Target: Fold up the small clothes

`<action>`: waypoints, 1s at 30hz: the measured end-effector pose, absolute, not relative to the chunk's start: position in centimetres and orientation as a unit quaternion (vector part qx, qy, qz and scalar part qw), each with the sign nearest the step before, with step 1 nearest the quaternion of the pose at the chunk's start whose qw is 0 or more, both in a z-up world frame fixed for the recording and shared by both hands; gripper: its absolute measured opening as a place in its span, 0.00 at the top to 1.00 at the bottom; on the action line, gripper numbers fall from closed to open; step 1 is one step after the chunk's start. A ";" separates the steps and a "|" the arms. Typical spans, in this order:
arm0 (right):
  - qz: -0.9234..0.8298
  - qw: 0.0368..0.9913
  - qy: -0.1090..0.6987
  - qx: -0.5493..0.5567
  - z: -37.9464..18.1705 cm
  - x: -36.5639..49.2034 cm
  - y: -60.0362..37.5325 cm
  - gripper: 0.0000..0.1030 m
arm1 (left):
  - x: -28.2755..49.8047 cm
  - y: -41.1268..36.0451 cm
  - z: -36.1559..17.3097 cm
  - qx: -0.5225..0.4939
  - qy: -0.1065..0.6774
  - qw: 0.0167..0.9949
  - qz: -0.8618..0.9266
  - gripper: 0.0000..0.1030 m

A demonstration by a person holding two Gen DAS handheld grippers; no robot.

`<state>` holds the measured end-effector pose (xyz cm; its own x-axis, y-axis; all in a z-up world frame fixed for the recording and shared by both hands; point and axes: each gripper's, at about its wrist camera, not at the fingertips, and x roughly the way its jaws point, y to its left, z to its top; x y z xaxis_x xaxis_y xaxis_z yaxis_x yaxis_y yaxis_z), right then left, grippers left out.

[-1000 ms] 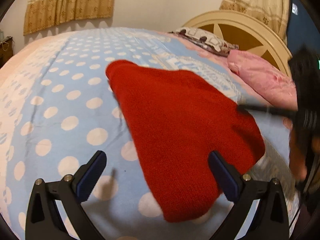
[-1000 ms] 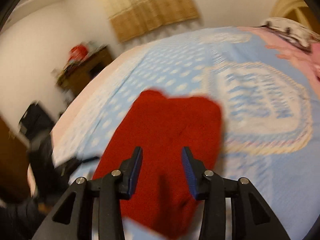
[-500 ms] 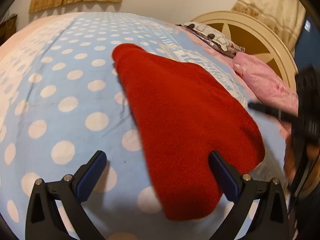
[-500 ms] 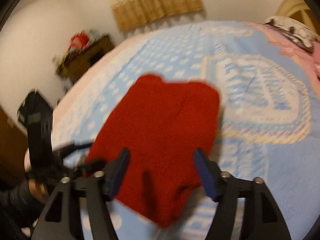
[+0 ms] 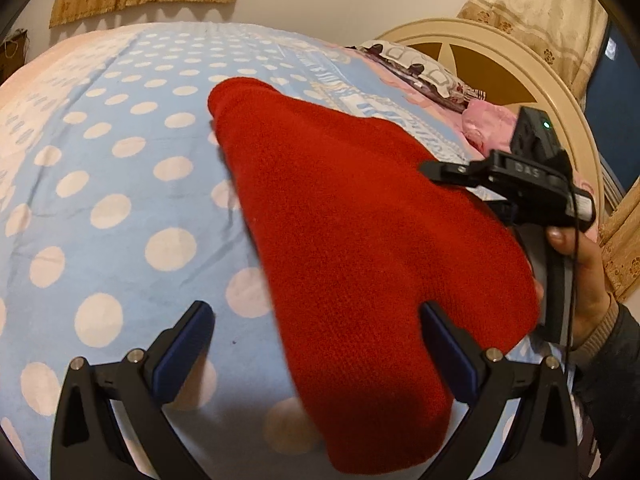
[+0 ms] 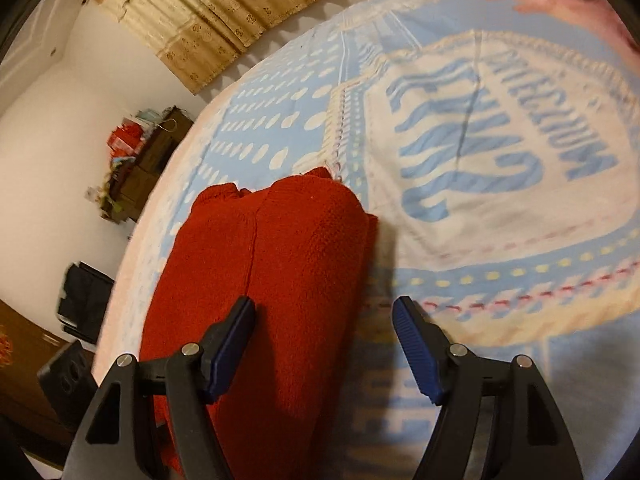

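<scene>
**Red knit on a dotted bedspread**

Red knitted garment (image 5: 360,248) lies folded near the bed's foot edge on a light-blue polka-dot bedspread (image 5: 120,168). Left gripper (image 5: 316,344) and right gripper (image 6: 324,344) both hover over it, released, jaws wide. Cream headboard (image 5: 520,64), pink pillow (image 5: 486,120), beige curtains (image 6: 224,20), a cluttered dresser (image 6: 140,160) by white walls.
</scene>
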<state>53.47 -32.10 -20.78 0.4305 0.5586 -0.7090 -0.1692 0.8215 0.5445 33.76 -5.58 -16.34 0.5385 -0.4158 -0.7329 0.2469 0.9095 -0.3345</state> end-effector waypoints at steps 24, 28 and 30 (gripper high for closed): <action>0.320 0.808 0.461 0.182 -21.5 55.1 -28.7 0.63 | 34.2 -5.0 -16.5 -0.126 0.432 0.866 -0.219 0.00; 0.315 0.813 0.456 0.179 -21.5 54.9 -28.6 0.64 | 34.2 -4.9 -16.5 -0.135 0.430 0.863 -0.228 0.02; 0.310 0.818 0.453 0.173 -21.3 54.7 -28.4 0.64 | 34.1 -4.9 -16.4 -0.139 0.428 0.860 -0.240 0.13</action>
<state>54.71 -28.41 -21.27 0.3973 0.6635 -0.6340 -0.3495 0.7482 0.5640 34.11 -4.95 -16.40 0.5179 -0.5325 -0.6695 0.2948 0.8458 -0.4447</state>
